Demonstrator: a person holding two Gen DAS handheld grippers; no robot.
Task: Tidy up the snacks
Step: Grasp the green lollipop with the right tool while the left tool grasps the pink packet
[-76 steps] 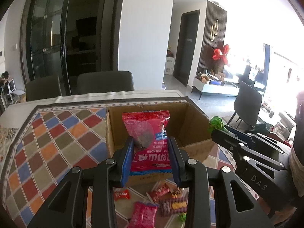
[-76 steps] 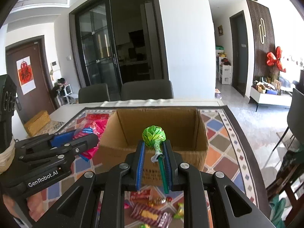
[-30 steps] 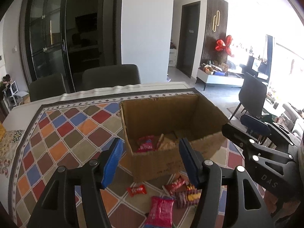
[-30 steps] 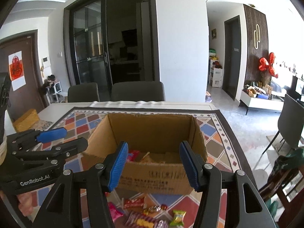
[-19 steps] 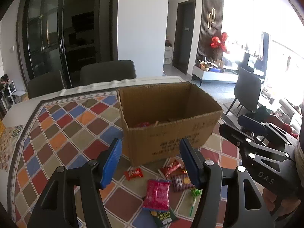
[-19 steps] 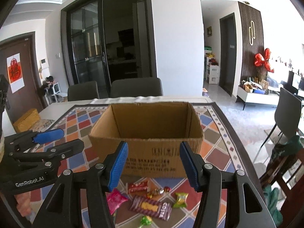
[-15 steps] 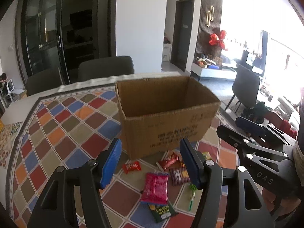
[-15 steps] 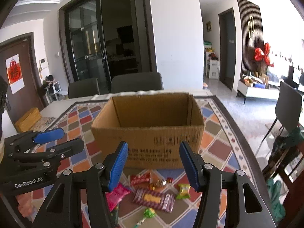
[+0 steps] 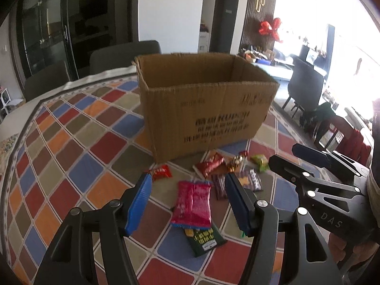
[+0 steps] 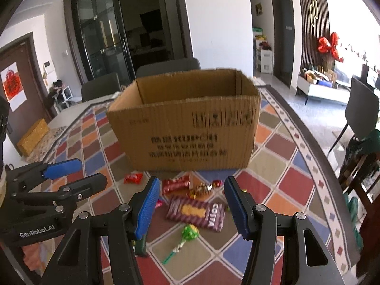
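An open cardboard box (image 9: 206, 109) (image 10: 185, 128) stands on the checkered tablecloth (image 9: 71, 147). Several snacks lie in front of it. My left gripper (image 9: 190, 204) is open and empty, above a pink packet (image 9: 192, 204) that overlaps a dark green packet (image 9: 204, 238). My right gripper (image 10: 190, 204) is open and empty, above a purple COTTA bar (image 10: 197, 212) and a green lollipop (image 10: 188, 232). A small red packet (image 10: 133, 178), a red wrapper (image 10: 175, 184) and a gold candy (image 10: 201, 188) lie nearer the box. The box's inside is hidden.
Dark chairs (image 9: 123, 54) stand behind the table. The table's right edge (image 10: 327, 178) curves past another chair (image 10: 361, 116). A yellow box (image 10: 33, 136) sits at the far left. Each gripper shows in the other's view (image 9: 320, 190) (image 10: 47, 190).
Both grippers let go of a red packet and a green lollipop over the box, opened, then drew back and down to the snacks in front of it.
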